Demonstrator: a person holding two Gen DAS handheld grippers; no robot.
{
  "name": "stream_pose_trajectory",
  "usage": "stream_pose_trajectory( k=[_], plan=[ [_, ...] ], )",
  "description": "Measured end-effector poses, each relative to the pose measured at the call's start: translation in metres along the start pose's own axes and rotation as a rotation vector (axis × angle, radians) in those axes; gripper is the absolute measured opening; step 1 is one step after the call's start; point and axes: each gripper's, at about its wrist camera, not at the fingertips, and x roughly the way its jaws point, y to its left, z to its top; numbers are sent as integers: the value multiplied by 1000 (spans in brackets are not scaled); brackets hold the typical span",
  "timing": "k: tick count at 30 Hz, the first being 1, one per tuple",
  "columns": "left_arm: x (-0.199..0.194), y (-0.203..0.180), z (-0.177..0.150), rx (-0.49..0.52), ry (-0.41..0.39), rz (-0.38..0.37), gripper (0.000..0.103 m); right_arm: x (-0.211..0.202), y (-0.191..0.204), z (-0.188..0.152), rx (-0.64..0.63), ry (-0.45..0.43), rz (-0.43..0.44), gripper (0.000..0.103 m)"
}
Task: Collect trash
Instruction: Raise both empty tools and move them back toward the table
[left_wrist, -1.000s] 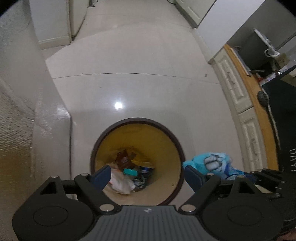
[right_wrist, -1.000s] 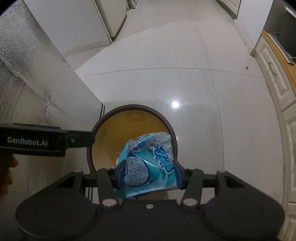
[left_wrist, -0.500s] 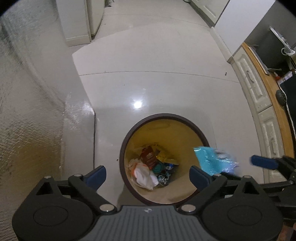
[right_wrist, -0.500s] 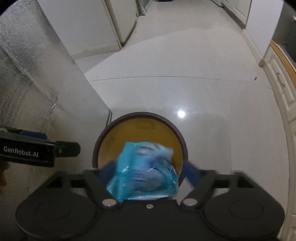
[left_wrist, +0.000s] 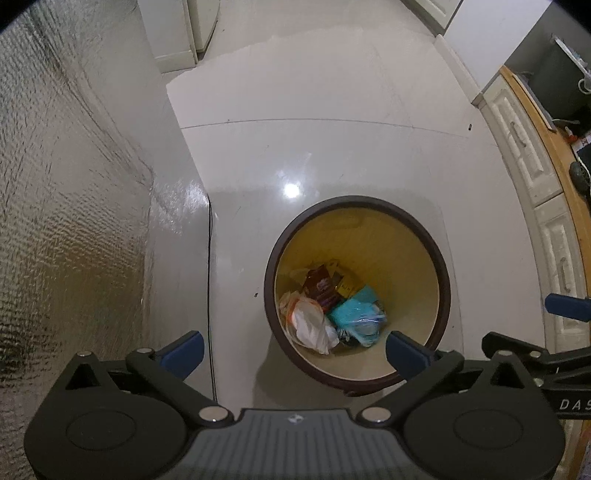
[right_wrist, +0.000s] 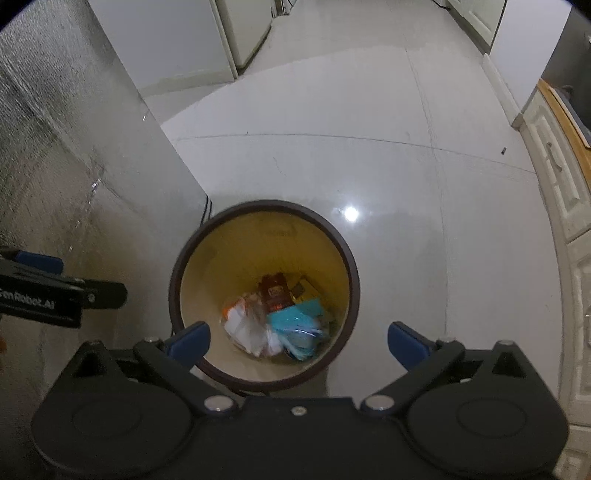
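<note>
Right gripper (right_wrist: 298, 338) above round brown-rimmed yellow bin (right_wrist: 349, 273), lower centre, jaws spread wide, nothing held. Left gripper (left_wrist: 293, 349) same. Crumpled blue plastic snack bag (right_wrist: 297, 326) lies inside, orientation unclear.

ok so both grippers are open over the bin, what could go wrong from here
1. The left gripper and right gripper hang close together over the round brown-rimmed bin; turning away, they might knock each other.
2. The open fingers sit near the rim, so a low pull-back could clip and tip it.
3. The light blue plastic packet lies loose atop the pile.
</note>
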Motion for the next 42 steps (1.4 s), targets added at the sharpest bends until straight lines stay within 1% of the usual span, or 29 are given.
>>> stream_pose_trajectory(
  k=[6, 13, 24, 28, 36, 42],
  plan=[
    [-5, -1, -2, 5, 2, 3, 103, -7, -3, -1, 11, 14, -6, 103],
    [-16, -3, -6, 16, -3, 7, 103, -19, -5, -5, 19, 9, -15, 103],
    [-50, -7, -13, 33, -52, 10, 103, -50, -16, -8, 58, -20, -11, 103],
    [-63, -9, -17, 32, -66, -5, 103, -66, -17, -9, 65, -42, -4, 103],
    [-104, -23, -22, 73, -150, 2, 103, -107, -23, -15, 96, -120, -7, 103],
    [-141, -29, -29, 77, -238, -6, 103, -144, -27, -21, 112, -208, -3, 103]
  ],
)
